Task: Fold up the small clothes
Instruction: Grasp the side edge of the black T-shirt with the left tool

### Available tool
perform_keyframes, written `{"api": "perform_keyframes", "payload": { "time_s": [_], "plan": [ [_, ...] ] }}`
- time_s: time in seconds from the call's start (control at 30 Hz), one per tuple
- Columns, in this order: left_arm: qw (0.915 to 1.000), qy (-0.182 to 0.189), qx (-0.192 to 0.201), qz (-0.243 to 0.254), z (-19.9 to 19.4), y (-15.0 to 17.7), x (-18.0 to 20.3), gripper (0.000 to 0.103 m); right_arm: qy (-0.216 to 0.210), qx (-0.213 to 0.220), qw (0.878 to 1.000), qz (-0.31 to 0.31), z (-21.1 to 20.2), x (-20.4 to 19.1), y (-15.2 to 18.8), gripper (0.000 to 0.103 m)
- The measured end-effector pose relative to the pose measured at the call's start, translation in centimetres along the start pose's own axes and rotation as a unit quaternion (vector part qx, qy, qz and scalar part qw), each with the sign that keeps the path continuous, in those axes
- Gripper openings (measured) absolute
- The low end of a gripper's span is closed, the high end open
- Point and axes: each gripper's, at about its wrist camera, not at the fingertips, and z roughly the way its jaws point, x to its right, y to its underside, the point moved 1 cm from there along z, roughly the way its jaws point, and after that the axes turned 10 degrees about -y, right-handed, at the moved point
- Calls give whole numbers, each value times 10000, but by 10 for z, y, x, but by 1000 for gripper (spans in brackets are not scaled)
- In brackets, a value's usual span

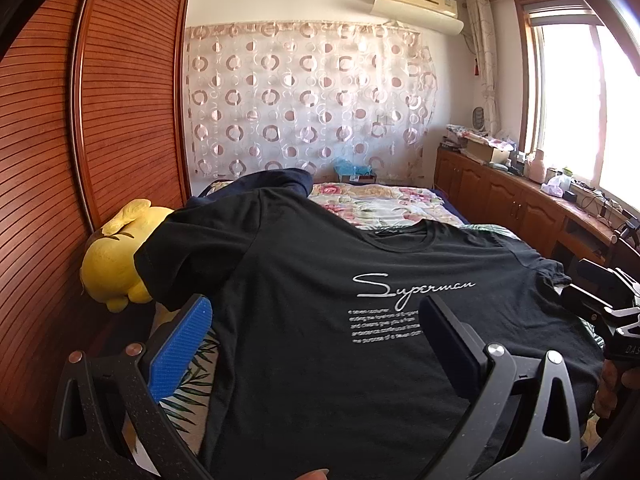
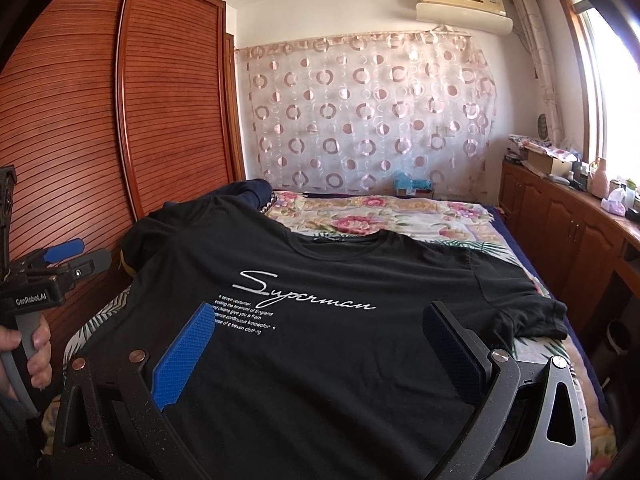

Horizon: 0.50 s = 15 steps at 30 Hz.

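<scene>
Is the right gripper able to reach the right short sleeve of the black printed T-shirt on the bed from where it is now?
Probably yes. The right gripper is open above the black printed T-shirt, and the right short sleeve lies flat on the floral bed cover just beside its right finger, with nothing lying between them.

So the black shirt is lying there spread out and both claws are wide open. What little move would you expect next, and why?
Probably the left gripper reaches forward to pinch the near sleeve, which lies draped over the yellow plush toy, to fold it inward. The black T-shirt lies face up and flat on the bed, and both the left and the right gripper are open, holding nothing.
</scene>
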Motion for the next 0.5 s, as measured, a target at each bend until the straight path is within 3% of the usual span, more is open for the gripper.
{"api": "perform_keyframes", "payload": {
  "time_s": [0.2, 0.5],
  "plan": [
    [9998, -36, -188, 92, 22, 2, -21, 103, -217, -187, 9995, -107, 17, 4, -4, 103],
    [9985, -311, -394, -233, 56, 13, -78, 103, -556, -466, 9968, -349, 34, 11, -9, 103]
  ]
}}
